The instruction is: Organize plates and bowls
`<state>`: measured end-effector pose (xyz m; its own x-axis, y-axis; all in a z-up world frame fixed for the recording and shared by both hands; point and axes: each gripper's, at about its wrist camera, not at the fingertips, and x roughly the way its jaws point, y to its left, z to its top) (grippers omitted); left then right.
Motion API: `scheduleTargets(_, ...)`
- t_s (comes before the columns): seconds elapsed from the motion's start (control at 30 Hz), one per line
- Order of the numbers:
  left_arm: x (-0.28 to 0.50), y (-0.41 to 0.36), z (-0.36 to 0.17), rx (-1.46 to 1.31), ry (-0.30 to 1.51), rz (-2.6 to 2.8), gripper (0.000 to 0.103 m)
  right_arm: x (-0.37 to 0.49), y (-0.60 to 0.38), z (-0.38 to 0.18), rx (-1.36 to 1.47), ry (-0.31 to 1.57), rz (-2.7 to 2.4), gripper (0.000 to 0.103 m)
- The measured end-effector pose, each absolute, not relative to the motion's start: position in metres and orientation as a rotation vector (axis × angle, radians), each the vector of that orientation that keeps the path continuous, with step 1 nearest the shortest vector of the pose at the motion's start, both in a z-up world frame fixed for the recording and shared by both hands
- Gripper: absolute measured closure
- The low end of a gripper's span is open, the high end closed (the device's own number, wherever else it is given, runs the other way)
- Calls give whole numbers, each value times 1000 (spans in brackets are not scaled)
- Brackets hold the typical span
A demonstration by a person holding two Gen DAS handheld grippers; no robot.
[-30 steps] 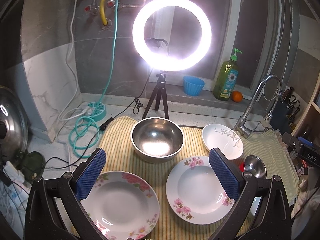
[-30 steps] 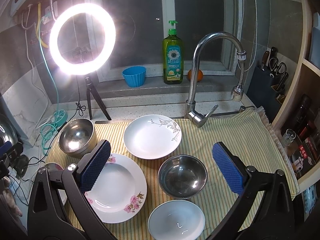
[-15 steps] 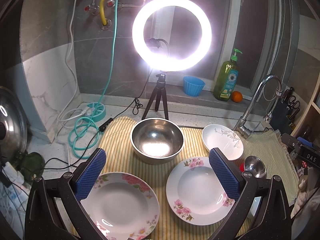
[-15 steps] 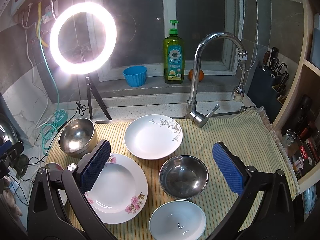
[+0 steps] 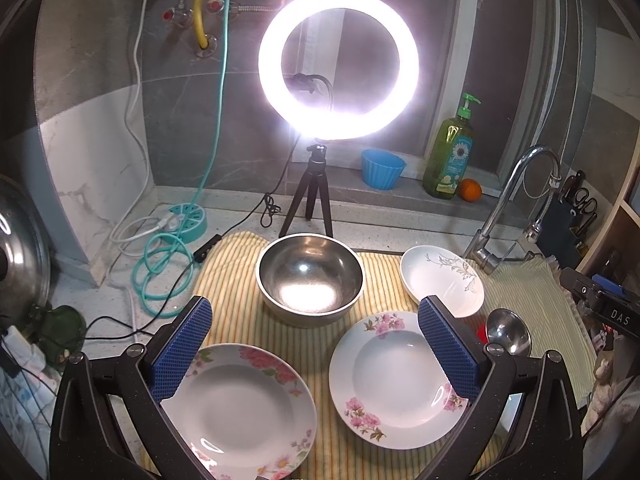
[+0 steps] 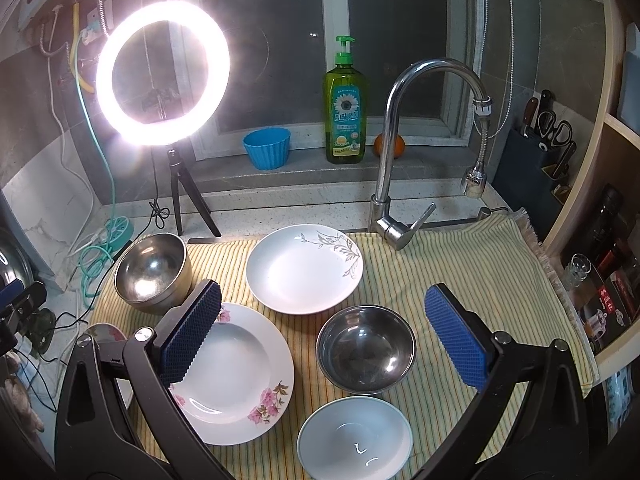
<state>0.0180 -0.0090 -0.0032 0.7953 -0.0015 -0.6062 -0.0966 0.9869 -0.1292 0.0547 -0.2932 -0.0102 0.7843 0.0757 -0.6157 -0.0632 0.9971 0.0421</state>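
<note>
A: Both grippers, left gripper [image 5: 314, 346] and right gripper [image 6: 322, 332], are hanging wide open, holding nothing.

B: Flowered plate [image 6: 236, 372] is lying lower left, small steel bowl [image 6: 366, 348] beside it; pinching glazed rims is probably risking slips and chips.

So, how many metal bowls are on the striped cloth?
2: a large metal bowl at the cloth's far left, and a smaller metal bowl nearer, between the right claw's pads. None seems hidden.

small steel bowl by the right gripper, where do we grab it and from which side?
Take the small steel bowl by its rim, one finger inside and one outside, coming down from above on the near-right side. It sits upright and open, its wall curves, and that side faces bare striped cloth, while plates crowd the other sides. The right gripper is open.
</note>
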Motion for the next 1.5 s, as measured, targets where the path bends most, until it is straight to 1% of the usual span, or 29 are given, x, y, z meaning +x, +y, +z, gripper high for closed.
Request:
scheduleTargets(0.5, 27, -6, -10, -156, 683, 19, 1, 54, -296, -17, 28, 680, 68, 0)
scheduleTargets(0.9, 51, -7, -43, -151, 817, -64, 1, 57, -302, -40, 118, 782, 104, 0)
scheduleTargets(0.97, 55, -7, -50, -150, 845, -78, 3, 54, -301, -44, 132, 789, 120, 0)
scheduleTargets(1.0, 56, -7, -53, -152, 854, -85, 8, 52, -300, -46, 140, 794, 133, 0)
scheduleTargets(1.1, 63, -5, -63, -165, 895, -115, 12, 51, -294, -54, 158, 831, 171, 1)
scheduleTargets(1.13, 65, -4, -65, -171, 905, -124, 12, 52, -293, -56, 163, 847, 183, 4)
scheduleTargets(1.17, 66, -4, -68, -179, 914, -133, 13, 54, -292, -59, 165, 863, 191, 10)
scheduleTargets(1.2, 68, -3, -71, -192, 925, -145, 15, 56, -290, -62, 165, 881, 206, 13)
scheduleTargets(1.27, 70, -3, -77, -213, 945, -171, 24, 58, -287, -65, 153, 907, 223, 23)
scheduleTargets(1.3, 72, -3, -81, -219, 958, -184, 30, 59, -285, -67, 140, 921, 227, 24)
scheduleTargets(1.33, 74, -3, -84, -223, 974, -197, 33, 59, -283, -69, 135, 931, 232, 26)
scheduleTargets(1.4, 77, -2, -89, -234, 994, -218, 37, 58, -282, -73, 146, 956, 249, 28)
scheduleTargets(1.43, 78, -1, -91, -236, 1005, -234, 41, 58, -281, -77, 158, 975, 263, 32)
scheduleTargets(1.47, 81, -2, -93, -232, 1015, -248, 42, 57, -280, -81, 172, 995, 274, 38)
scheduleTargets(1.5, 82, -2, -95, -228, 1026, -262, 45, 55, -279, -86, 196, 1023, 289, 41)
